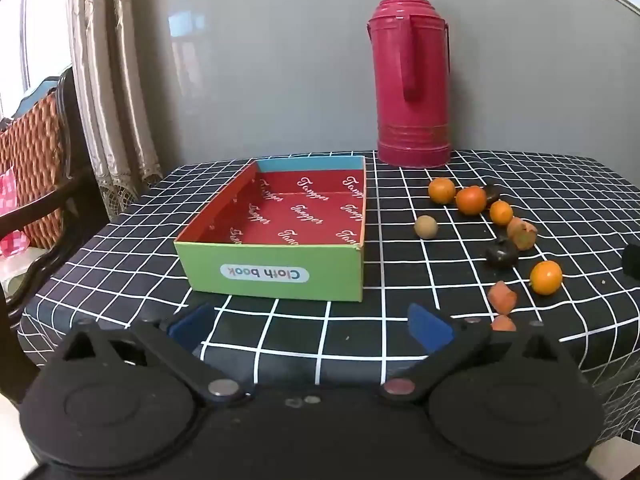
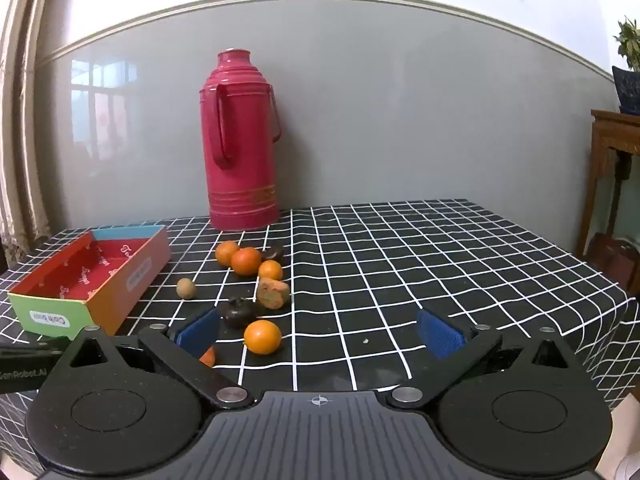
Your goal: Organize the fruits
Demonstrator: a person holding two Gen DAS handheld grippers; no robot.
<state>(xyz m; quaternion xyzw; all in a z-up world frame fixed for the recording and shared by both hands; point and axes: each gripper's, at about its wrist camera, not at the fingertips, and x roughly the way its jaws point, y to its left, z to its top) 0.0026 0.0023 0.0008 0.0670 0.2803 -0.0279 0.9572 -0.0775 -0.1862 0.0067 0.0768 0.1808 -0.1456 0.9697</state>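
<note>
Left claw: the left gripper (image 1: 310,326) hovered low over the table's near edge with its two blue-padded fingers spread wide apart, gripping nothing.
Right claw: the right gripper (image 2: 320,332) likewise stood wide apart and empty; its fingers were flat black links tipped with rough blue pads (image 2: 440,334).
Nearest fruit: a smooth round orange (image 2: 262,337) lay at about 11 o'clock from the right gripper, between its fingers but closer to the left one.
Other fruit: four glossy oranges in all, two dark lumpy fruits (image 2: 239,312), one small tan ball (image 2: 186,288), one stubby orange chunk with a rough cut face (image 2: 273,293), and two small reddish pieces (image 1: 502,297) near the table edge, all loose on the cloth.
Box: one shallow cardboard box (image 1: 276,270), green front, red printed lining, sat at 12 o'clock from the left gripper with nothing in it, just left of the fruit.
Cloth: a black tablecloth (image 2: 440,264) with a white grid.
Flask: one tall glossy red flask (image 2: 240,148) with a handle stood upright at 12 o'clock behind the fruit, by the grey wall.
</note>
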